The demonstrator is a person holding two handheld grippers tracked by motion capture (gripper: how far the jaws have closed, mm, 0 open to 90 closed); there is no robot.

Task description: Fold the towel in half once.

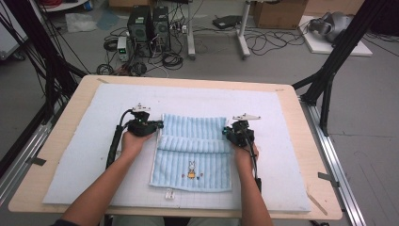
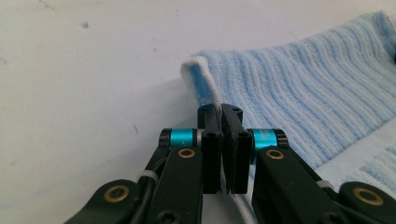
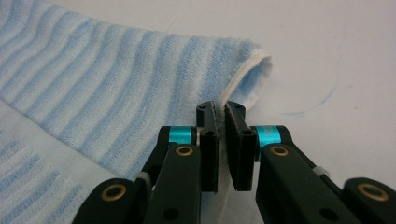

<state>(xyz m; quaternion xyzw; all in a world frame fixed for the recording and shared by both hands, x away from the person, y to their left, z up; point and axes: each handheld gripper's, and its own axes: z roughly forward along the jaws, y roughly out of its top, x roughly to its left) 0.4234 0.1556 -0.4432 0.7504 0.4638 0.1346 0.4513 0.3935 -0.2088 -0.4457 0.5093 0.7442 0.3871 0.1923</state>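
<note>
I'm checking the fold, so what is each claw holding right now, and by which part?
Both hold the light blue towel. The left claw pinches its white-hemmed left edge at the fold; the right claw pinches the opposite side edge at the fold.

White foam mat (image 1: 282,141) on a wooden table (image 1: 310,155) — computer towers (image 1: 148,26) and cables (image 1: 268,40) on the floor beyond.

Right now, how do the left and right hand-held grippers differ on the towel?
The left hand-held gripper pinches the blue striped towel's left edge; the right hand-held gripper pinches its right edge. In their own views, the left's jaws look fully closed, while the right's keep a slight gap. Both sit at the fold.
</note>
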